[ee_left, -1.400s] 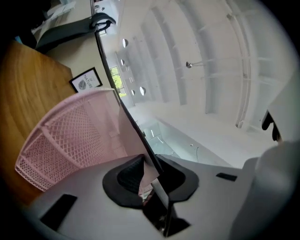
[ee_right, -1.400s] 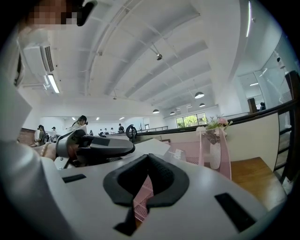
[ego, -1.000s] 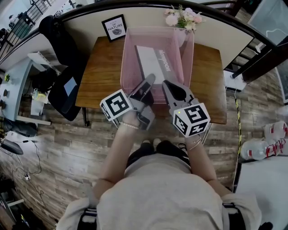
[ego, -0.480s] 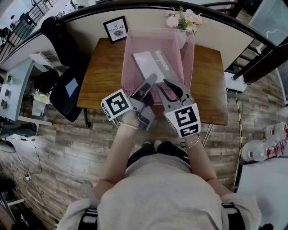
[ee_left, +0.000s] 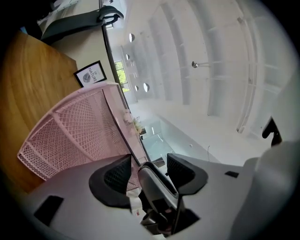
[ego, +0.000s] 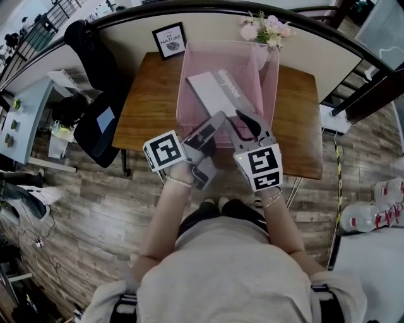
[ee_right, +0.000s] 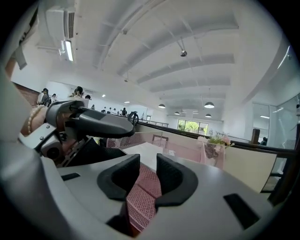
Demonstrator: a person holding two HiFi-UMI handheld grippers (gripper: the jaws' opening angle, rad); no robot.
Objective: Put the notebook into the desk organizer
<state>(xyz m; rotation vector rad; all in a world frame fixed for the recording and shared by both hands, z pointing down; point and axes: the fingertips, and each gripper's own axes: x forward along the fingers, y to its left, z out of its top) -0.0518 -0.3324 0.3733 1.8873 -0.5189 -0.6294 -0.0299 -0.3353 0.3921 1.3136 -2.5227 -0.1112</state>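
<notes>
Notebook (ego: 221, 91) lies askew inside pink desk organizer (ego: 187, 88) on counter (ego: 148, 104). L gripper (ego: 216, 121), R gripper (ego: 247, 121) at front rim: jaws just opened, apart, nothing clamped; mesh wall shows in R gap. Prob. best: back both out straight w/o snagging rim.

The desk organizer (ego: 186, 82) stands in the upper middle of the head view, open only at the top. Its pink mesh walls bar any way in from the side. Inside, the notebook (ego: 218, 94) lies slantwise over much of the floor, with bare mesh showing at the upper right and lower left. The desk (ego: 148, 107) offers a broad bare stretch left of the organizer and a narrower one to its right. A framed picture (ego: 172, 39) blocks the desk's upper left corner, just beside the organizer. Flowers (ego: 266, 26) crowd the organizer's upper right corner. A black chair (ego: 95, 101) closes off the desk's left edge, and a curved rail (ego: 126, 14) runs across the top of the frame.
</notes>
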